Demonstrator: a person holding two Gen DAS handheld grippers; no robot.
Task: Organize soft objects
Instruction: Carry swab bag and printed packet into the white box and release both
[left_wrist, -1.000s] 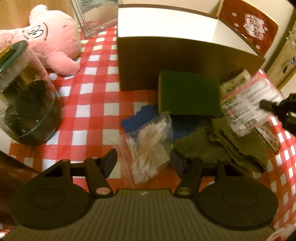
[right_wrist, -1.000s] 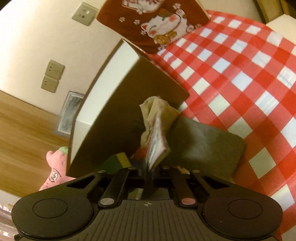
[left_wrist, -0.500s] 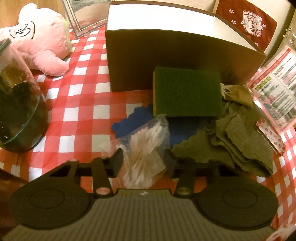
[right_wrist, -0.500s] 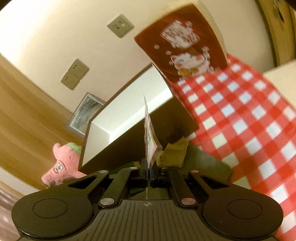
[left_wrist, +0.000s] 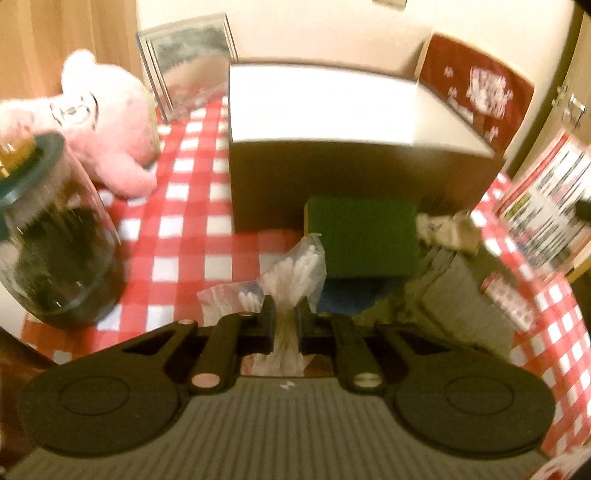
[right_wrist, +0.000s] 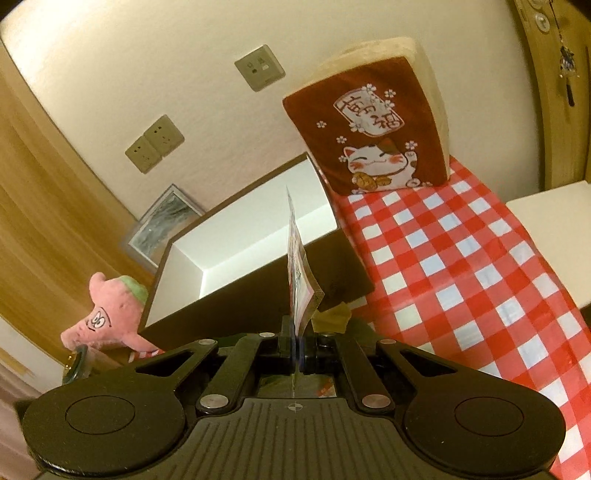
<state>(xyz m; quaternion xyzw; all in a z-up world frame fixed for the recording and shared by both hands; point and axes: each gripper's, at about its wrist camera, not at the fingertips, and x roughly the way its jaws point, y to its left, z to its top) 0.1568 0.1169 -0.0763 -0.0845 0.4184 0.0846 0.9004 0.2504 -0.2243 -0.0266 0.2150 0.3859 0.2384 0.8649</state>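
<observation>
Left gripper (left_wrist: 285, 315): jaws just closed, now pinched on swab bag (left_wrist: 295, 271), in front of box (left_wrist: 332, 110), beside green sponge (left_wrist: 364, 236). Right gripper (right_wrist: 298, 341): clamped shut on packet (right_wrist: 297, 273), held edge-on just before the box's near wall, above the rim. Box open, white inside, apparently empty. Olive cloths (left_wrist: 443, 295) and blue cloth (left_wrist: 347, 295) lying in front of the box, right of the bag; pink plush (left_wrist: 107, 122) left of the box. Advisable: lift bag clear of sponge before carrying, keep grip low on the bunched plastic, bring packet over the box's middle before release, avoid jar (left_wrist: 55, 240) left of the bag.
</observation>
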